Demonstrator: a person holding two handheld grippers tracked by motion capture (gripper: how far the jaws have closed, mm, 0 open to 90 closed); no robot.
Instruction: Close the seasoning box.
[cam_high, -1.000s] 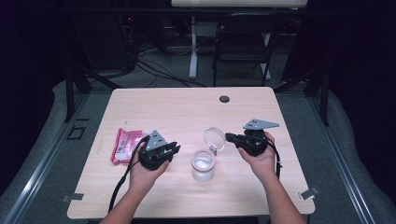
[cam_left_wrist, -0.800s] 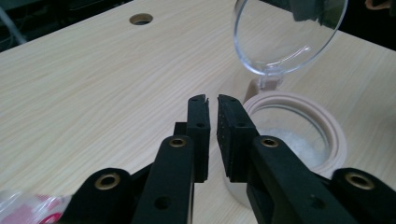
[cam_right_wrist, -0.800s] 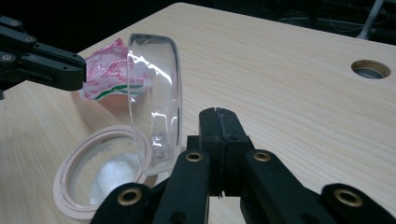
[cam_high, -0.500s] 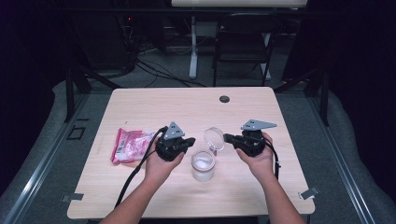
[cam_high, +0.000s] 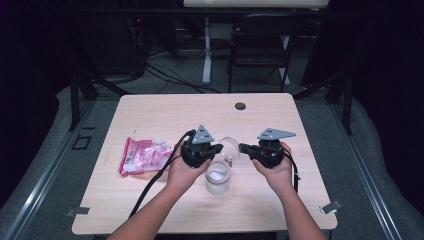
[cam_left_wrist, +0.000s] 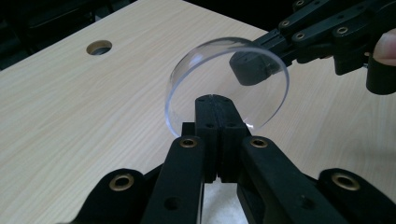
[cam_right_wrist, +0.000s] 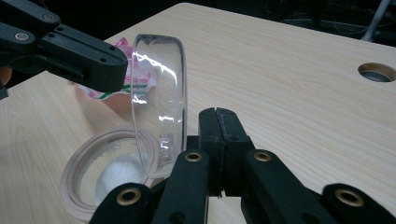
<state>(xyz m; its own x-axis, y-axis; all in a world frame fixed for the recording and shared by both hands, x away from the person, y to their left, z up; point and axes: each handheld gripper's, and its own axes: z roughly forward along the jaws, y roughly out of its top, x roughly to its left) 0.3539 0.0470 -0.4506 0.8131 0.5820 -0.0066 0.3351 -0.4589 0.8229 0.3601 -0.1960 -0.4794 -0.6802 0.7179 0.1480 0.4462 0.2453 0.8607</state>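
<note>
A clear jar (cam_high: 217, 179) with white powder (cam_right_wrist: 119, 175) in it stands at the table's middle front. Its round clear lid (cam_high: 230, 147) is swung up and stands on edge. My left gripper (cam_high: 219, 148) is shut, its tip against the lid's left face. In its own view the shut jaws (cam_left_wrist: 212, 100) sit at the lid's (cam_left_wrist: 224, 79) lower rim. My right gripper (cam_high: 243, 147) is also shut, with its tip at the lid's right side. In the right gripper view its tip (cam_right_wrist: 218, 114) lies just beside the lid (cam_right_wrist: 159, 93). Nothing shows between either pair of jaws.
A pink and white packet (cam_high: 144, 155) lies left of the jar. A round cable hole (cam_high: 240, 106) sits near the table's far edge. A chair and cables stand on the floor beyond the table (cam_high: 150, 115).
My left gripper has moved right, from beside the packet to the lid. My right gripper has edged left toward the lid. The jar has stayed put.
</note>
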